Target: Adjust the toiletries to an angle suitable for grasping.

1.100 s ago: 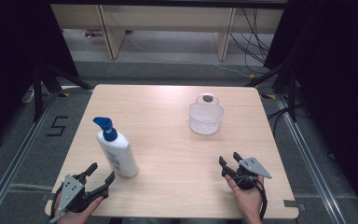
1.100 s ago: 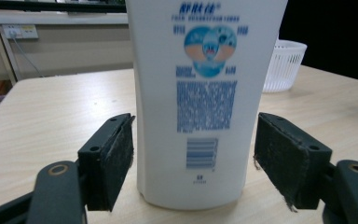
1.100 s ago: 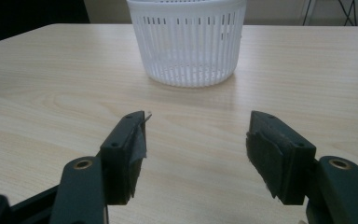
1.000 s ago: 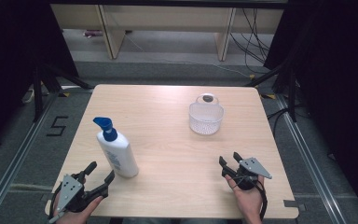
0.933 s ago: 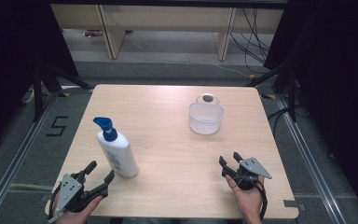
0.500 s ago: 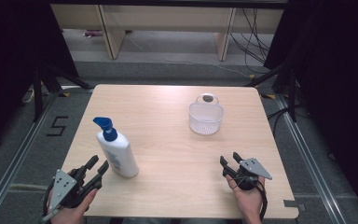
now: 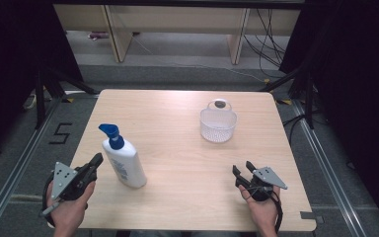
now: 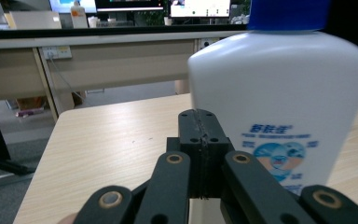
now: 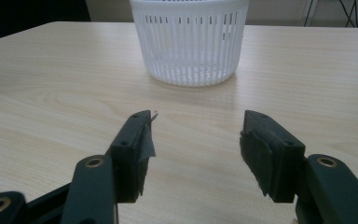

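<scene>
Left gripper (image 7: 96, 160) clenched on nothing, just beside the lotion bottle (image 7: 125, 163); right gripper (image 7: 243, 171) released.

The bottle is stood upright near the table's (image 7: 177, 118) front left corner, its long axis vertical, the blue pump (image 7: 110, 134) pointed left. A white body with a blue-printed label is shown. The left jaws have just been closed, pads pressed together.

A black numeral "5" (image 7: 61, 134) stands on the grey floor, left of the light wooden surface (image 7: 177, 118). The white plastic pump bottle with a blue cap (image 8: 279, 93) carries a blue printed label (image 8: 272, 128); its characters are too blurred to read.
</scene>
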Demonstrator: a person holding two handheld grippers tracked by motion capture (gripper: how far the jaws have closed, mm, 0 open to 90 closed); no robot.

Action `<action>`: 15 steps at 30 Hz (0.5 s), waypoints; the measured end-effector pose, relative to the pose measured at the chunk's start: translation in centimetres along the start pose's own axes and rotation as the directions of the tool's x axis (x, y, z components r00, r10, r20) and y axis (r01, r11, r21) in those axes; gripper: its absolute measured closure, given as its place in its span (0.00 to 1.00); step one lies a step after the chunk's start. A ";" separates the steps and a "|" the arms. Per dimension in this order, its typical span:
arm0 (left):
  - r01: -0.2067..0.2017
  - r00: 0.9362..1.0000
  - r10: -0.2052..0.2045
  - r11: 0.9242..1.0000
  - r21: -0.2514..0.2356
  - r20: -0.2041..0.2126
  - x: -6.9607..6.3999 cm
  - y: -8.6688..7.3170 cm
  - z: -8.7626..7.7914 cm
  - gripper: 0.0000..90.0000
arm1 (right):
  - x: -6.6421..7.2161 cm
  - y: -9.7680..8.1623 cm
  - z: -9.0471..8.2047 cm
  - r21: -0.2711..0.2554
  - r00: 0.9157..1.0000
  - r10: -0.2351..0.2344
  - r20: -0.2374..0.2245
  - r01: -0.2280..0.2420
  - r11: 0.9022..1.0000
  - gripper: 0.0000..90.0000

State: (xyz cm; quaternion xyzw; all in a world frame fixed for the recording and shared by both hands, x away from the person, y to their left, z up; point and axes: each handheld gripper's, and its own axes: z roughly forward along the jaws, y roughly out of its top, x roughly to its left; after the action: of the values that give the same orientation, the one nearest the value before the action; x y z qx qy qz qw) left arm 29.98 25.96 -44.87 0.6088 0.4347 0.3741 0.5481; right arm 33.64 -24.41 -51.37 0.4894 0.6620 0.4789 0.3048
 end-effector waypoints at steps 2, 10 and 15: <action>0.001 1.000 -0.001 1.000 0.005 0.000 0.2 0.0 0.2 1.00 | 0.0 -0.1 0.2 0.000 1.000 -0.012 0.017 0.012 1.000 0.49; -0.016 1.000 0.015 0.999 0.028 0.019 0.7 0.0 1.8 1.00 | 0.1 0.0 0.1 0.010 1.000 0.012 -0.010 -0.012 1.000 0.48; -0.027 0.999 0.027 0.999 0.022 0.026 0.9 0.3 2.2 1.00 | 0.3 0.0 0.2 0.006 0.999 0.051 -0.013 -0.051 0.999 0.47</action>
State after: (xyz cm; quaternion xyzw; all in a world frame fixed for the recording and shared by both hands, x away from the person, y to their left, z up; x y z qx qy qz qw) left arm 32.40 26.06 -44.84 0.6256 0.4236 0.3687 0.5416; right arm 33.66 -24.04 -51.45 0.5038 0.6527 0.4879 0.2866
